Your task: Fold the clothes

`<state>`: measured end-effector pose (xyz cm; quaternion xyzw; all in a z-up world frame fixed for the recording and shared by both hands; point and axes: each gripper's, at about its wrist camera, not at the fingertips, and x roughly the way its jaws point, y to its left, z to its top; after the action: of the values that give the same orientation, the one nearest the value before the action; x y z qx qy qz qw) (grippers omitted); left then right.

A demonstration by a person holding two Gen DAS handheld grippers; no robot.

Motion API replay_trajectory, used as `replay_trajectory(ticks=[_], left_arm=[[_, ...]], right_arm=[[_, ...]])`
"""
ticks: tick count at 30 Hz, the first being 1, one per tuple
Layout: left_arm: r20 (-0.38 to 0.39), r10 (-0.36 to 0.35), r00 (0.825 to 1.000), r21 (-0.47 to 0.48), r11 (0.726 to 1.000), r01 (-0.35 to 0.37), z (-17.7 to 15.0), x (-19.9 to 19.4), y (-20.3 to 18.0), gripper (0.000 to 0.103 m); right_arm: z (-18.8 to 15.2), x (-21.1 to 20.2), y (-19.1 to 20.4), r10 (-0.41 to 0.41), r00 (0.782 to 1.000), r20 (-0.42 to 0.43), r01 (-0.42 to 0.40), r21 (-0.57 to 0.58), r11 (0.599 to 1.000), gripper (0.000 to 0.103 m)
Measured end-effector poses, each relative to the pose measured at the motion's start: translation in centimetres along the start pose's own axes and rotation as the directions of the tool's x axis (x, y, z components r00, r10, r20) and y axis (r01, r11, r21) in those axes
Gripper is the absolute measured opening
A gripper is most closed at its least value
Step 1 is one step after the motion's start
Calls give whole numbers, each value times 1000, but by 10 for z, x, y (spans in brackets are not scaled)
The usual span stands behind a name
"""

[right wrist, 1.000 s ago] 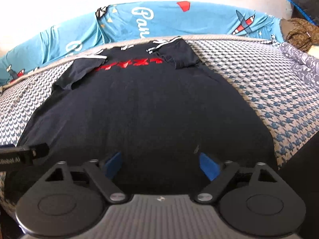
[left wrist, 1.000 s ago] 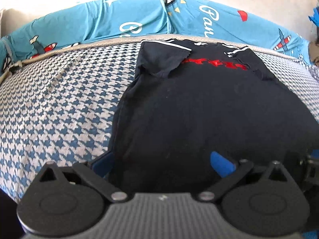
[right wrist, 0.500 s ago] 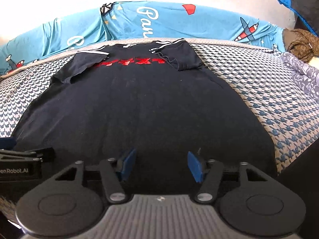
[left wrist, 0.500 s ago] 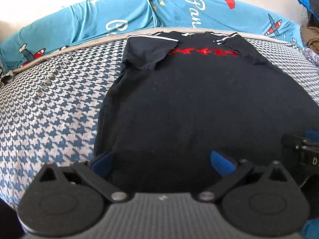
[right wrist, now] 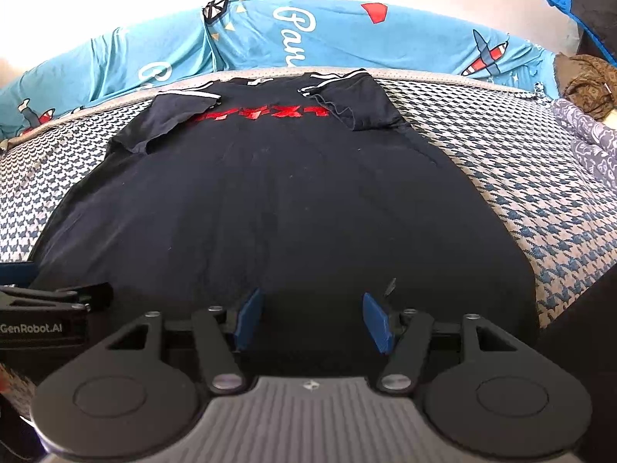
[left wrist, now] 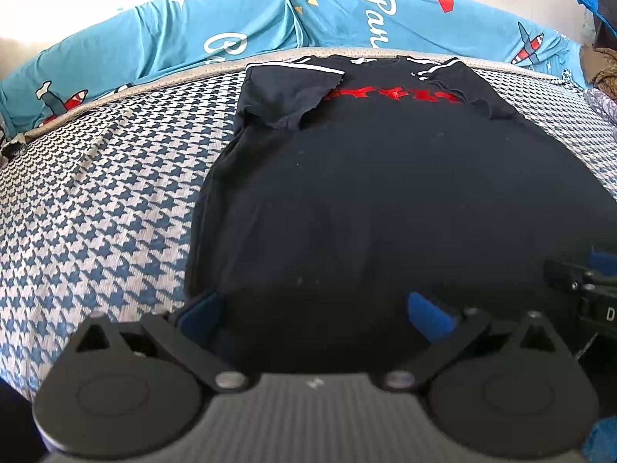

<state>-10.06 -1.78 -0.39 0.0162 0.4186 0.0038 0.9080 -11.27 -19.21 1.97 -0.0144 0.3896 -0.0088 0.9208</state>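
T-shirt (right wrist: pixel 270 200) lies flat on bed (left wrist: pixel 96 200), hem at near edge, both sleeves tucked in.
Left gripper (left wrist: pixel 314 310) jaws wide over hem; right gripper (right wrist: pixel 312 318) jaws half-open, nothing pinched.
Risk: uneven or single-layer pinch skews fold.
Far collar near blue sheet (right wrist: pixel 347 38); sleeves may flop out.

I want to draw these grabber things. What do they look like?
Each gripper has a grey ribbed body, two round black discs and black link arms with silver bolts. The left gripper and the right gripper both end in flat blue fingers. Seen from the right camera, the left one shows white "GenRobot.AI" lettering on its black side.
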Motion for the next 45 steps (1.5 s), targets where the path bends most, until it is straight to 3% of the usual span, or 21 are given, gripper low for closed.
replay_trajectory(ticks=[20,27,35,45], left_arm=[[8,13,1000,-17,1000,-13,3,-4,4,103],[-2,4,1000,-66,998,-4,6,-2,10,103],[-15,22,1000,-35,999,-22,2,-1,3,103],[-24,18,1000,-39,999,-19,1,-4,1,103]], right_arm=[[2,-5,-3,73,997,2,-73,52,996,59],[3,-5,-2,101,995,-3,-101,54,993,59],[0,-2,6,100,995,-22,-100,14,995,60],[3,-2,4,149,988,-39,-147,48,988,60]])
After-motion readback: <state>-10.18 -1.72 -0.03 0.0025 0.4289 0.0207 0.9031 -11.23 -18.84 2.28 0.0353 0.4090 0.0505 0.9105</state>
